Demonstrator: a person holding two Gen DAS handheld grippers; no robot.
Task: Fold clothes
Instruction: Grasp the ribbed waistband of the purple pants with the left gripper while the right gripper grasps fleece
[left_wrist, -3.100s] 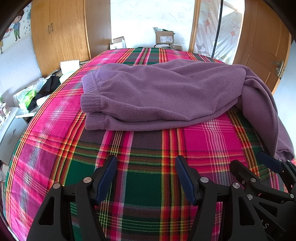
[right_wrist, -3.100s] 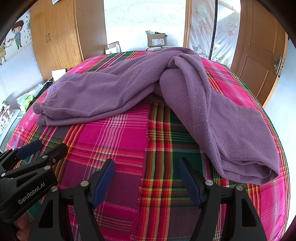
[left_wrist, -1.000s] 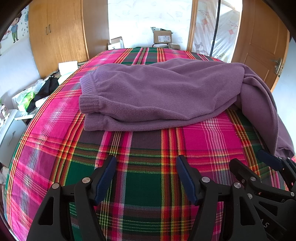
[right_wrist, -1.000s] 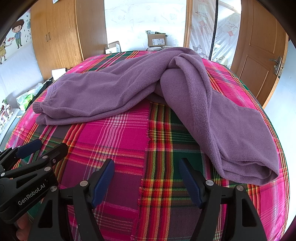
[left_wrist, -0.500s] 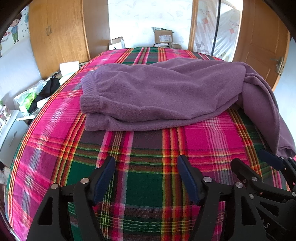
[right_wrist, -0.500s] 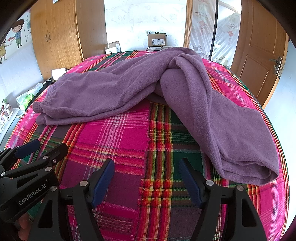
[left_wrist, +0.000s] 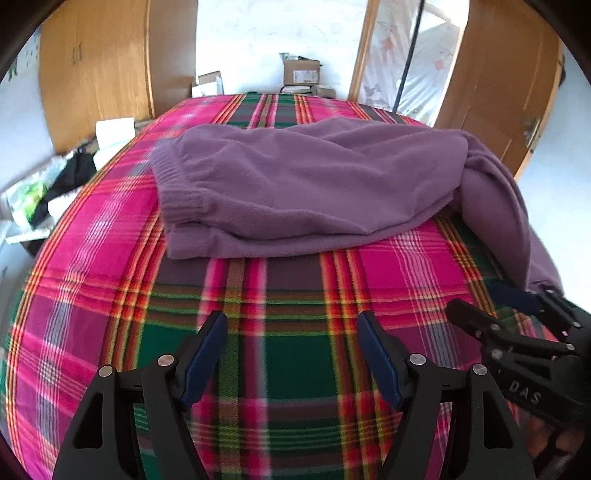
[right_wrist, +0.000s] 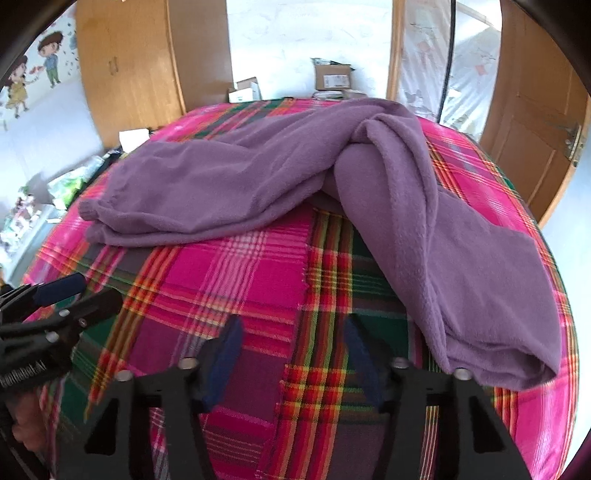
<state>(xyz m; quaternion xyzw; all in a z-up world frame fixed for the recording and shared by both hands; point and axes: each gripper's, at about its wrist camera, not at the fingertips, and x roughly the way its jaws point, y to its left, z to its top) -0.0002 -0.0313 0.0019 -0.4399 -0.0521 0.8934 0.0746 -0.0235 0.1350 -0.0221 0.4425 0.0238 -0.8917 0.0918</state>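
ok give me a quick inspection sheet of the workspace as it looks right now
Surface: plaid bedspread in pink, green and red covers the bed; a seam runs down it in the right wrist view.
Job's things: purple fleece trousers lie unfolded, ribbed waistband toward the left, one leg trailing to the near right edge.
Clutter: cardboard boxes past the far end; bags and dark cloth on the floor at the left.
Grippers: left gripper and right gripper both open, above bare bedspread, apart from the trousers.
Cables: one dark line hangs by the curtain; cannot tell if it is a cable.
Surroundings: wooden wardrobe, wooden door, wall stickers.
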